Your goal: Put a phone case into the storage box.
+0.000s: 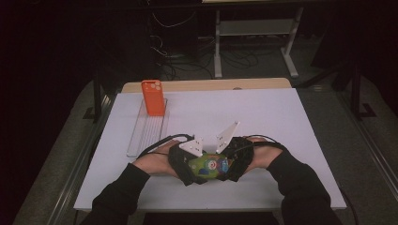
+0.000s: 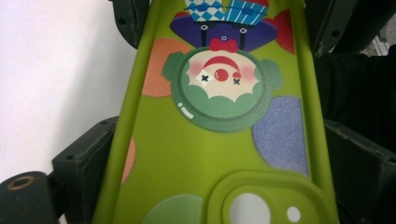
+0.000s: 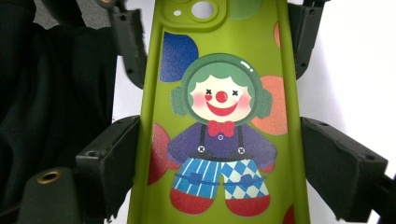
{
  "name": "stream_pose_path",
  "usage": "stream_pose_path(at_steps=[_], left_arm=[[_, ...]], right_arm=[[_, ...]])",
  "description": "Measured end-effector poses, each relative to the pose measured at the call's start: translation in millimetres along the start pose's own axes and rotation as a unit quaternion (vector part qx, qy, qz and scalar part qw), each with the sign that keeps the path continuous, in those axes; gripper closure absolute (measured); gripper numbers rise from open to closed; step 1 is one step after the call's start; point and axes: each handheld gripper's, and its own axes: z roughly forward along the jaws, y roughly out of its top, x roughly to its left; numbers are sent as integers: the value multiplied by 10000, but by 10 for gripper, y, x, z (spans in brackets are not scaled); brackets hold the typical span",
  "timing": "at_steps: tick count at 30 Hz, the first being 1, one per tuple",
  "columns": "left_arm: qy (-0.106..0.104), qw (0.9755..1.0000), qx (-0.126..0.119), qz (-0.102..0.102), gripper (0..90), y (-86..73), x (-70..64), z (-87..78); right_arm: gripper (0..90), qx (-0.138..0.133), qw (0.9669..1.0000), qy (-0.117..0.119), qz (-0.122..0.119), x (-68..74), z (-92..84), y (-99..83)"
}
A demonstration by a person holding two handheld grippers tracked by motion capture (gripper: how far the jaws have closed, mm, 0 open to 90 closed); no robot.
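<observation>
Low on the white desk (image 1: 263, 112) before you, your left gripper (image 1: 187, 165) and right gripper (image 1: 234, 161) each clamp their jaws on opposite ends of the green clown phone case (image 1: 210, 165).

Overall light: dim room, black surroundings, white table (image 1: 281, 122) the one bright patch in the high view.
Source: from above, falling evenly on the tabletop.
Shadows: soft, faint under the forearms.
Glare: table washed out to near white in both gripper views.
Colour: orange phone case (image 1: 153, 97) and green clown phone case (image 3: 219, 116) saturated, vivid.
Sharpness: high view soft, slightly grainy; clown print crisp in the right gripper view.
Blur: black jaws at lower corners out of focus, edges stretched.
</observation>
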Motion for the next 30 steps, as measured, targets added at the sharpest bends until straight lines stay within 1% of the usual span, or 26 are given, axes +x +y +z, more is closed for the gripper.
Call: stream_pose_path(at_steps=[3,8,12,14,15,17,18,20,22,24,25,26,27,28,29,30], left_arm=[[-19,10000,-33,8,116,-3,-2,-10],[-56,10000,-6,26,135,-7,-4,-18],[-118,9999,-2,-76,143,-3,3,-25],[-105,9999,-32,-131,146,6,1,-24],[-96,9999,-23,-117,148,9,1,-22],[-90,9999,-18,-143,149,7,-1,-19],[-77,9999,-11,-136,149,6,2,-21],[-21,9999,64,-96,149,-2,22,-38],[90,9996,4,-272,148,-17,35,-51],[197,9992,-14,-352,148,-31,56,-68],[252,9988,-18,-426,148,-38,66,-74],[340,9984,-20,-441,148,-45,75,-82],[429,9977,-20,-515,148,-54,85,-91],[476,9971,-56,-584,148,-61,90,-90],[525,9965,-72,-639,148,-70,96,-92],[591,9962,-65,-629,148,-80,106,-102]], right_arm=[[151,-12,10000,5,-38,4,1,4],[148,0,10000,7,-88,14,3,6],[144,-26,9999,21,-106,13,4,2],[126,-66,10000,16,-48,11,0,-2],[120,-89,9999,43,-28,5,-2,-3],[78,-137,9999,76,5,1,-9,-2],[70,-160,9998,105,27,-6,-16,-4],[58,-226,9997,75,67,-19,-44,-11],[50,-302,9994,-49,188,-42,-93,-34],[49,-480,9980,-221,351,-85,-159,-84],[49,-561,9972,-304,394,-104,-178,-106],[49,-656,9960,-348,499,-131,-202,-138],[49,-711,9947,-391,626,-144,-226,-172],[48,-804,9925,-515,764,-163,-248,-213],[47,-811,9909,-542,931,-166,-265,-239],[38,-877,9891,-606,1013,-191,-276,-279]])
